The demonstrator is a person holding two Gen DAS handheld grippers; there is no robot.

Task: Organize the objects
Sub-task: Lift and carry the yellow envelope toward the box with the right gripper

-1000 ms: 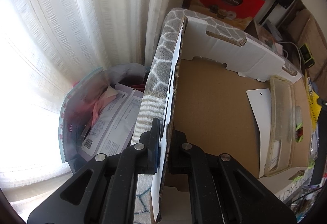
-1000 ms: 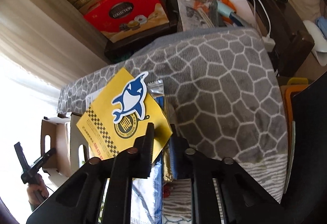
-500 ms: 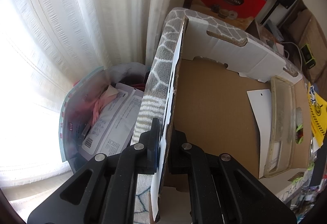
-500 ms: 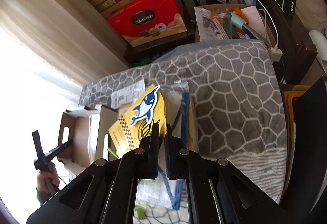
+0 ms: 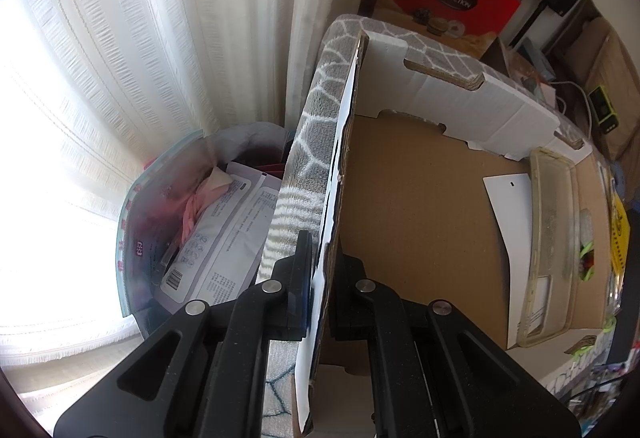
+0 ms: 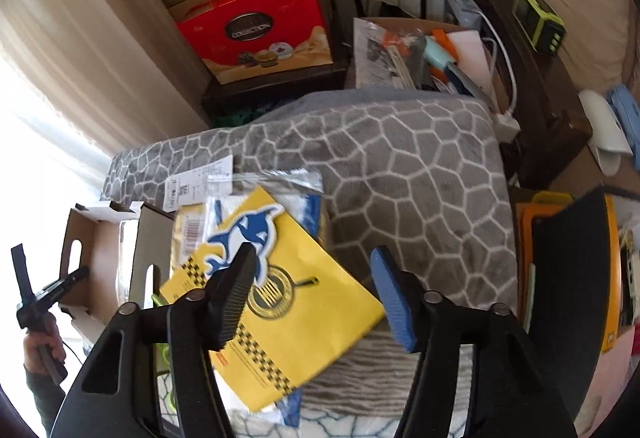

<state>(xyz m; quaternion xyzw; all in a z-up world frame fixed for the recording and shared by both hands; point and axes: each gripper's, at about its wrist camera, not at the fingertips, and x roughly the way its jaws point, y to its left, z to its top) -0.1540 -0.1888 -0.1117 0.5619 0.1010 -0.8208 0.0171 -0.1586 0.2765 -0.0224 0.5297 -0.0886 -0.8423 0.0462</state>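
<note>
My left gripper (image 5: 326, 262) is shut on the near side wall of an open cardboard box (image 5: 420, 222). Inside the box lie a clear phone case (image 5: 554, 238) and a white card (image 5: 508, 206). My right gripper (image 6: 314, 266) is open and empty, just above a yellow envelope with a blue whale sticker (image 6: 280, 290). The envelope lies flat on a pile of clear plastic packets (image 6: 276, 178) on the grey patterned blanket (image 6: 400, 178), beside the box (image 6: 100, 258). The envelope's edge also shows in the left wrist view (image 5: 618, 234).
A receipt (image 6: 200, 184) lies behind the pile. Red gift boxes (image 6: 256, 26) stand on a dark shelf at the back. A bin of papers (image 5: 200, 230) sits by the curtain. A cluttered carton (image 6: 420, 54) and dark furniture (image 6: 552, 110) are at right.
My right gripper has opened and let go of the yellow envelope, which now lies flat on the packet pile. My left gripper has kept its hold on the box wall.
</note>
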